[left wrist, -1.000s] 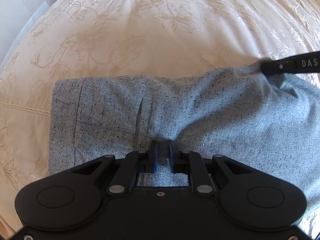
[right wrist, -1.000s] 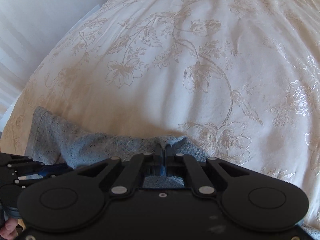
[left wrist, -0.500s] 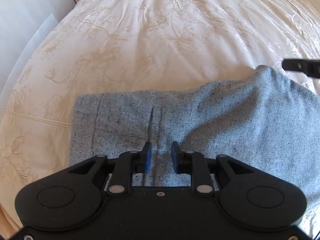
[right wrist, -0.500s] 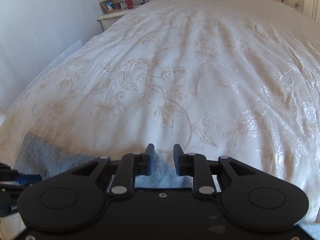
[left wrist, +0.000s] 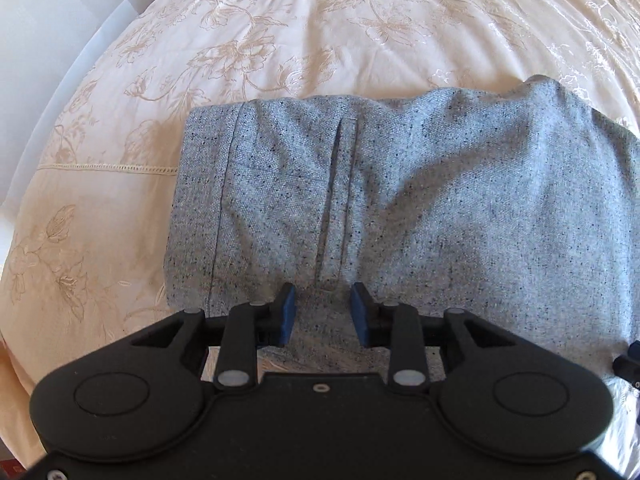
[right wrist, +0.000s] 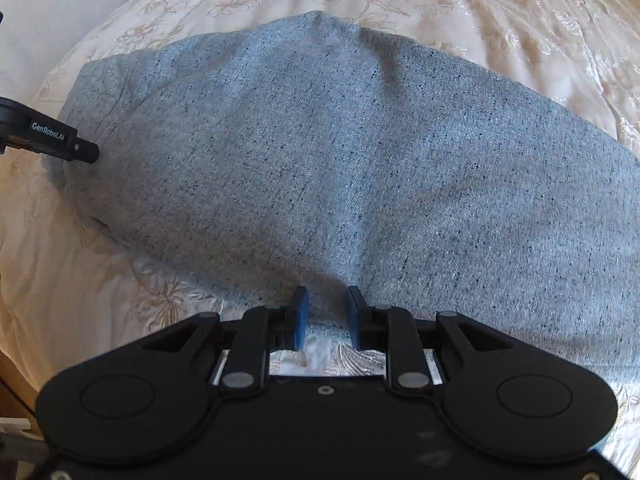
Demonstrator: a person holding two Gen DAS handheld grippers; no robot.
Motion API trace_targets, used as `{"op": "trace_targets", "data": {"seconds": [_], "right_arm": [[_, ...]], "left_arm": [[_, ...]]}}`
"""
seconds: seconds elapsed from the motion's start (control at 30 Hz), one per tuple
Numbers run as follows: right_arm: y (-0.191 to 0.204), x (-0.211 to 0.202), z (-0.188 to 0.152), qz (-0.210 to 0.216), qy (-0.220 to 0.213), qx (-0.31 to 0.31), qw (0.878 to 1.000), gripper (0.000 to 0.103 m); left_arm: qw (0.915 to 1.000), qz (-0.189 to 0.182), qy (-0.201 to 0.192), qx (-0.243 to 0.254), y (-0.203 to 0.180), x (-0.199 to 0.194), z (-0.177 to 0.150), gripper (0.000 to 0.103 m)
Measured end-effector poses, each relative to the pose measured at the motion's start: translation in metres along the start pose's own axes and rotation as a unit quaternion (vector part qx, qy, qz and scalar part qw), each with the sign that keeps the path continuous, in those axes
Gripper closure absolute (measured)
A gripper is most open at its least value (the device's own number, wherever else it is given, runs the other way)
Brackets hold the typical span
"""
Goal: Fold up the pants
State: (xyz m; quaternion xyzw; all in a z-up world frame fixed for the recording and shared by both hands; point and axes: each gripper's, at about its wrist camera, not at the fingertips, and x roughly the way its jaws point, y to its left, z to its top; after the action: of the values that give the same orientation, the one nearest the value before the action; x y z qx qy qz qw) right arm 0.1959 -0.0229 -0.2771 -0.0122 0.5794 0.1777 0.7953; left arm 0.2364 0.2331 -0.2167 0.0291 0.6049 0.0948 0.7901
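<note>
The pants lie folded on the bedspread, our left gripper opening and our right gripper closing, both empty above cloth, so we should pinch the near edge squarely.

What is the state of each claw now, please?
Left claw: opening, holding nothing, above the grey pants.
Right claw: closing, pants edge between the fingers, not gripped.

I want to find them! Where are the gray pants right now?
The gray pants lie folded on the flowery bedspread, filling the middle of both wrist views, just ahead of the two grippers' fingers.
</note>
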Motion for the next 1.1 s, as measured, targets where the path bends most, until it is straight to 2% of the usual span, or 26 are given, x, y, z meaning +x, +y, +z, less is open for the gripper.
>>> {"op": "trace_targets", "data": {"seconds": [0.13, 0.27, 0.47, 0.67, 0.87, 0.97, 1.1], "right_arm": [[-0.026, -0.031, -0.009, 0.000, -0.043, 0.053, 0.998, 0.081], [-0.074, -0.061, -0.010, -0.038, -0.094, 0.110, 0.989, 0.078], [-0.183, -0.105, -0.040, -0.109, -0.137, 0.186, 0.967, 0.076], [-0.302, -0.142, -0.085, -0.170, -0.144, 0.236, 0.946, 0.073], [-0.417, -0.149, -0.111, -0.193, -0.118, 0.265, 0.937, 0.073], [-0.450, -0.151, -0.121, -0.188, -0.103, 0.262, 0.941, 0.072], [-0.478, -0.146, -0.125, -0.143, -0.090, 0.248, 0.954, 0.071]], "left_arm": [[0.9997, -0.019, -0.017, 0.001, -0.027, -0.022, 0.003, 0.062], [0.9981, -0.036, -0.038, 0.033, -0.077, -0.044, 0.001, 0.062], [0.9947, -0.054, -0.049, 0.073, -0.167, -0.073, -0.011, 0.062], [0.9913, -0.065, -0.043, 0.106, -0.255, -0.092, -0.028, 0.061], [0.9895, -0.061, -0.036, 0.126, -0.321, -0.101, -0.042, 0.061], [0.9890, -0.056, -0.028, 0.134, -0.343, -0.104, -0.050, 0.061], [0.9887, -0.046, -0.019, 0.142, -0.361, -0.104, -0.053, 0.061]]}}
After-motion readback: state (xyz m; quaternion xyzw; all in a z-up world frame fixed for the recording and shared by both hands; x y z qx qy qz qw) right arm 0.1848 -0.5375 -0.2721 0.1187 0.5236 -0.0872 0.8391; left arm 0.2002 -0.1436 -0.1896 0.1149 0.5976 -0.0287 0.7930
